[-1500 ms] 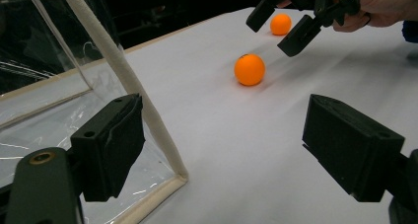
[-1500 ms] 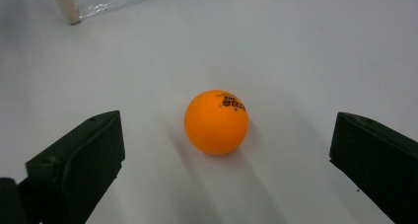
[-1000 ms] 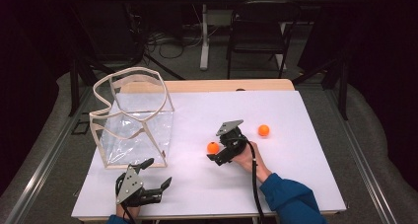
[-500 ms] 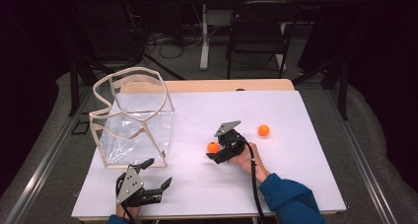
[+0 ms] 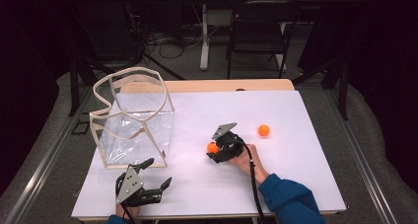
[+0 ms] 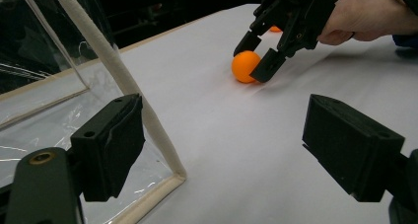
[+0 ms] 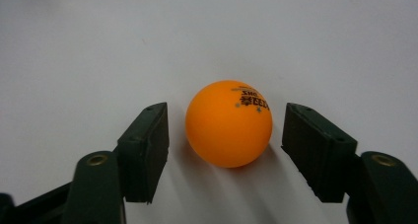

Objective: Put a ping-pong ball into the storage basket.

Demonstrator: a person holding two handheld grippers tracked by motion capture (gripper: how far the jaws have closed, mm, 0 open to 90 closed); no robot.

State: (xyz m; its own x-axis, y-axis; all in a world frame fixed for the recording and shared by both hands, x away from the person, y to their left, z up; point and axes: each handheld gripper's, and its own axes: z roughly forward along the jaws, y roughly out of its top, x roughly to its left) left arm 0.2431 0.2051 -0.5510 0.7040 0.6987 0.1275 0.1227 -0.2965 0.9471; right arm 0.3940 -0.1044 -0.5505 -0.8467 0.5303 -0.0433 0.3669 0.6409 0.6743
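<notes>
An orange ball (image 5: 212, 147) lies on the white table (image 5: 305, 184) near its middle. My right gripper (image 5: 211, 153) is set down around it. The right gripper view has the ball (image 7: 229, 123) between the two pads (image 7: 148, 150), with a thin gap on each side; the jaws have just been closing on it and are still open. From the left gripper view, the right gripper (image 6: 252, 61) straddles the ball (image 6: 245, 66). My left gripper (image 5: 158, 172) rests open and empty at the front left.
A clear, cream-framed container (image 5: 133, 115) stands at the table's left, its corner post (image 6: 123, 81) just ahead of my left gripper. A second orange ball (image 5: 263, 130) lies to the right of the right gripper. A chair and cables are beyond the table.
The right gripper's jaws have drawn in around the orange ball. Both hands and both balls have stayed in place.
</notes>
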